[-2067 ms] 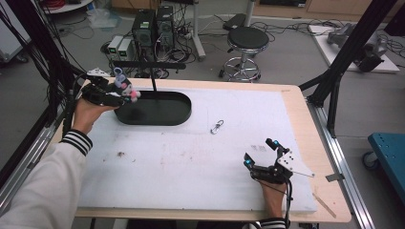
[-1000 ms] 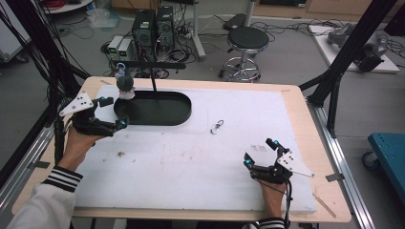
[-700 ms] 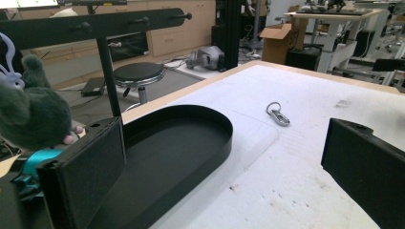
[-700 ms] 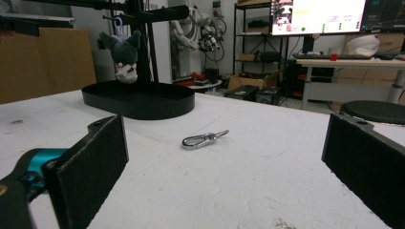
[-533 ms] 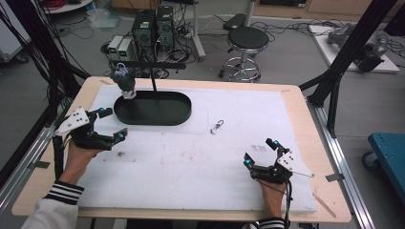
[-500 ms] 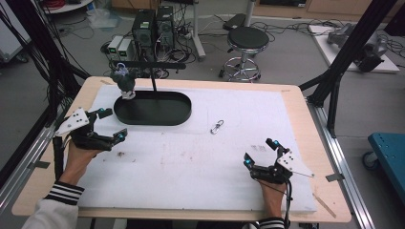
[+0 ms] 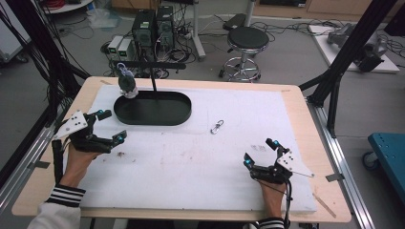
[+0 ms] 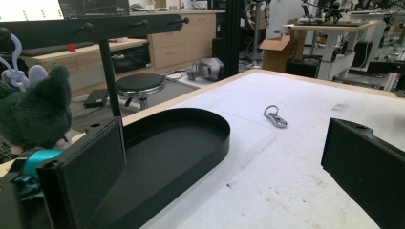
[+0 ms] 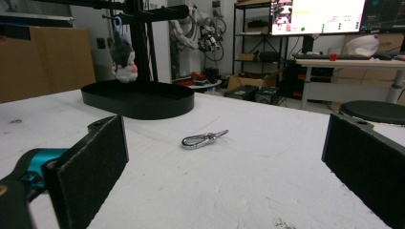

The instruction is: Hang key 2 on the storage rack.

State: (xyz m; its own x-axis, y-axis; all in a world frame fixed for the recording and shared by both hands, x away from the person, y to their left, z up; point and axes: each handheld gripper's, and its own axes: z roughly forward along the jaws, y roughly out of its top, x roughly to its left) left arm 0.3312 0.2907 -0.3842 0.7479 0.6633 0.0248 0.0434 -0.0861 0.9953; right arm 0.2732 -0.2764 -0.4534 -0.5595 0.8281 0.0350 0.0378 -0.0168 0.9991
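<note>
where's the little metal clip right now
In the high view the metal clip lies on the white mat, right of the black tray, nearer the right gripper.

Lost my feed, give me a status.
Left gripper and right gripper open, empty. Plush toy hanging on rack. Metal clip loose mid-table.

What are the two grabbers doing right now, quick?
Left gripper: open, holding nothing, beside the black tray.
Right gripper: open, holding nothing, facing the metal clip.
</note>
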